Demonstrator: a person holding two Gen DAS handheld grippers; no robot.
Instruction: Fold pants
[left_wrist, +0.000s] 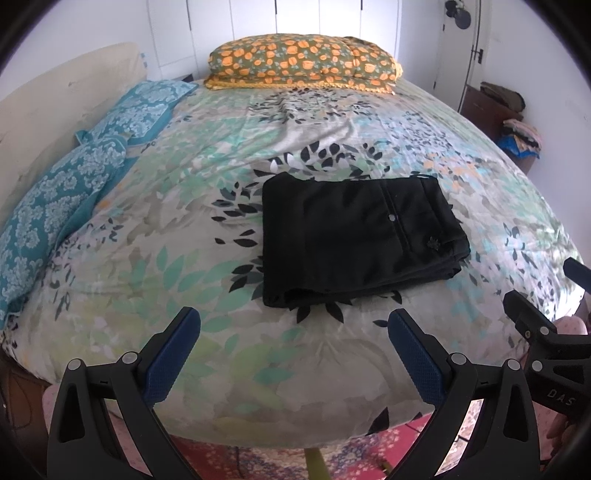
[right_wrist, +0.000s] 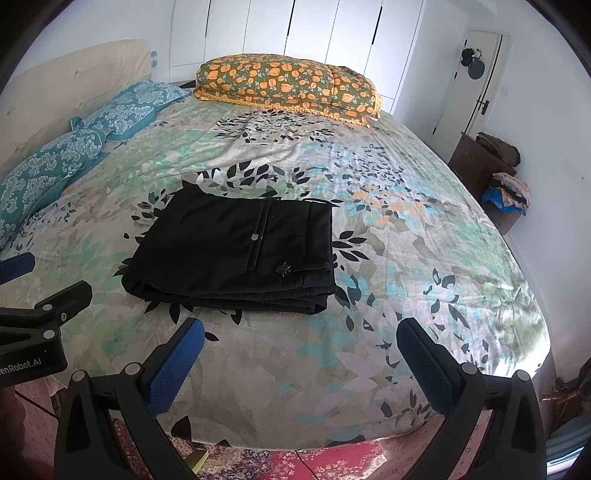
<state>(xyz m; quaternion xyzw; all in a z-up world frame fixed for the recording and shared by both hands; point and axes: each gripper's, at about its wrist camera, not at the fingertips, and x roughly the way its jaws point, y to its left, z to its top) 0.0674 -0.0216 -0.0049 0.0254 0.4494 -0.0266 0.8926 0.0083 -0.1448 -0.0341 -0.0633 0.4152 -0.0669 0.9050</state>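
Pants (left_wrist: 360, 240) lie folded into a thick black rectangle on the bed (left_wrist: 155, 258), roughly in the middle of the floral cover and nearer the foot than the pillows. A small pale button (left_wrist: 390, 219) shows on the top layer beside a seam, and a tiny dark emblem (left_wrist: 431, 243) sits near the waistband corner. The stacked layers show along the edge facing the foot of the bed.

Both grippers hover off the near edge of the mattress, apart from the pants and touching nothing. The left gripper (left_wrist: 295, 343) has its blue pads (left_wrist: 171, 360) spread wide with only the cover between them. The right gripper (right_wrist: 301, 354) is likewise spread wide and empty; from its camera the pants sit ahead and to the left, and part of the left gripper shows at the left edge of that view.

At the far end rests an orange-flowered pillow (left_wrist: 303, 61), with two teal pillows (left_wrist: 85, 166) along the left side against a cream headboard (left_wrist: 55, 96). A dark cabinet (right_wrist: 476, 162) with piled clothes (right_wrist: 508, 188) stands by the right wall. A red patterned rug (right_wrist: 332, 461) covers the floor below.
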